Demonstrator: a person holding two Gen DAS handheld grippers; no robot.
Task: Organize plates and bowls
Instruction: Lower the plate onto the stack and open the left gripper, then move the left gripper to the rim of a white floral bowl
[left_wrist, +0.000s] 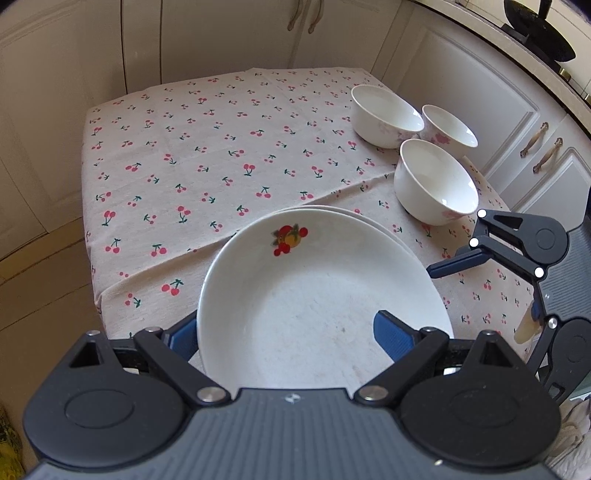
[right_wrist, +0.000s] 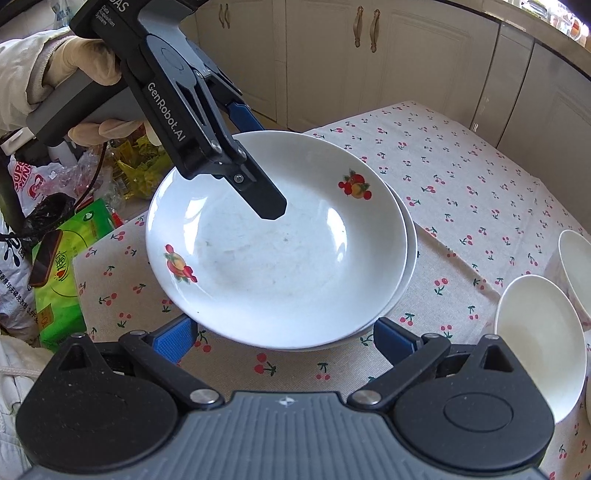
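Plates lie stacked, the top one nested on another whose rim peeps out at the far right, and the stack sits right between the two claws. The left claw straddles the near rim of the top plate: one blue pad is outside the edge, the other hangs over the white well, and the jaws stand wide with no pad pressing on the china (in the right wrist view the inner finger seems to float just above the plate, though contact there is hard to rule out). That placing suits either a fresh release onto the stack or the start of a pinch on the rim; which one cannot be told.

The right claw waits just short of the stack's edge on its own side, jaws wide and empty, the rim lying ahead between its fingers rather than within them.

Beyond the left claw and off to its right, three white bowls stand loose and close together on the cherry-print cloth covering the counter, not yet nested. Stacking them looks like the remaining work.
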